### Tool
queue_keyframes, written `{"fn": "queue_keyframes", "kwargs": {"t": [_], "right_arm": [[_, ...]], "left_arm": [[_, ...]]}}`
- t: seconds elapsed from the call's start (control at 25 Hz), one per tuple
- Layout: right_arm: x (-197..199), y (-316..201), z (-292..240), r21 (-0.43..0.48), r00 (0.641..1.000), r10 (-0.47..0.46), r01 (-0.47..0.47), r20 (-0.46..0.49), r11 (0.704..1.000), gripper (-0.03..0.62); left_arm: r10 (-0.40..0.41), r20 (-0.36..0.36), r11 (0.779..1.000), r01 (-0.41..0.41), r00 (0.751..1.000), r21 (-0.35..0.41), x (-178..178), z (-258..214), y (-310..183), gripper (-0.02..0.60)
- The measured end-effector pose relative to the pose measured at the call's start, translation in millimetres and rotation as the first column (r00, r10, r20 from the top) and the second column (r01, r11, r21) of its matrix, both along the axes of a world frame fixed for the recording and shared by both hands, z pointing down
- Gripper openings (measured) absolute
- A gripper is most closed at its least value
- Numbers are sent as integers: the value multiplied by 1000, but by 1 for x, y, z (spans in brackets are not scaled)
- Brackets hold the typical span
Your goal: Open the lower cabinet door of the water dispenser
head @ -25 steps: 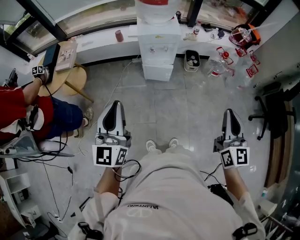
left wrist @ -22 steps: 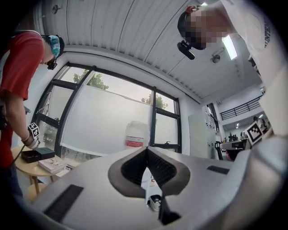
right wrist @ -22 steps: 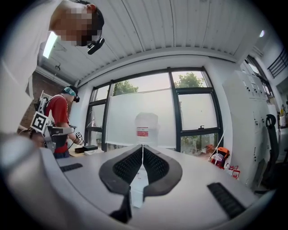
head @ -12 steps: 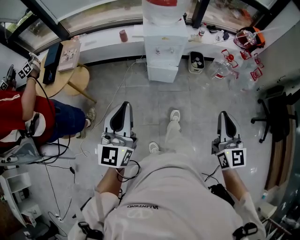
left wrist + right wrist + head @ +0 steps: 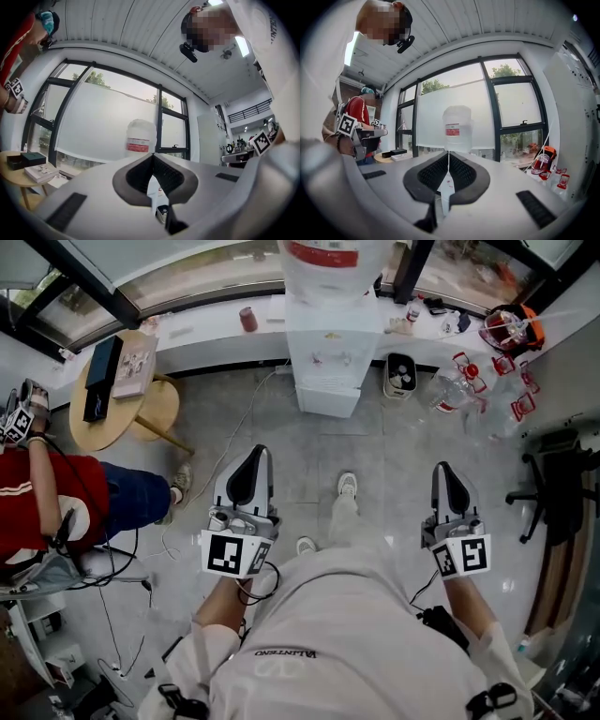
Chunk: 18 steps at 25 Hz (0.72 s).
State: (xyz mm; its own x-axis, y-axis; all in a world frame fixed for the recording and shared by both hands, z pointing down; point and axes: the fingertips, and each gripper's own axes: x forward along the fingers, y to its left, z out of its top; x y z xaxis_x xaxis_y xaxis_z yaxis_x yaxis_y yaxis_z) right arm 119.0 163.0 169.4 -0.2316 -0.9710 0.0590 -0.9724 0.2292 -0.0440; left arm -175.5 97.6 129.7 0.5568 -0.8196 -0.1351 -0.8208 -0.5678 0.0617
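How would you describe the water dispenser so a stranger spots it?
Find the long window wall ahead. Against its white ledge stands the water dispenser, a white boxy cabinet. Unlike the round wooden table left of it and the bin to its right, it carries a big red-labelled bottle.

Daylight from the big windows (image 5: 454, 108) does most of the work. I see the panes washed out to near white in both tool views, and the water bottle (image 5: 457, 127) looks a little hazy against that glare. A ceiling light (image 5: 243, 46) burns out in the left tool view. In the head view the pale floor (image 5: 375, 465) is evenly bright with faint, soft shadows, and the top edge is smeared. Both tool views bend hard at the rim and go black in the corners. The left tool (image 5: 152, 157) and right tool (image 5: 448, 157) look soft nearest the lens.
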Motion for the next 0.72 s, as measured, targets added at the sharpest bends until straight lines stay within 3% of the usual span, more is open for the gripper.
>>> {"fn": "queue_keyframes", "kwargs": {"t": [0.72], "right_arm": [[56, -157, 21, -62, 987, -160, 161, 21, 985, 15]], "left_arm": [[-27, 58, 1000, 27, 998, -4, 107, 2, -156, 8]]}}
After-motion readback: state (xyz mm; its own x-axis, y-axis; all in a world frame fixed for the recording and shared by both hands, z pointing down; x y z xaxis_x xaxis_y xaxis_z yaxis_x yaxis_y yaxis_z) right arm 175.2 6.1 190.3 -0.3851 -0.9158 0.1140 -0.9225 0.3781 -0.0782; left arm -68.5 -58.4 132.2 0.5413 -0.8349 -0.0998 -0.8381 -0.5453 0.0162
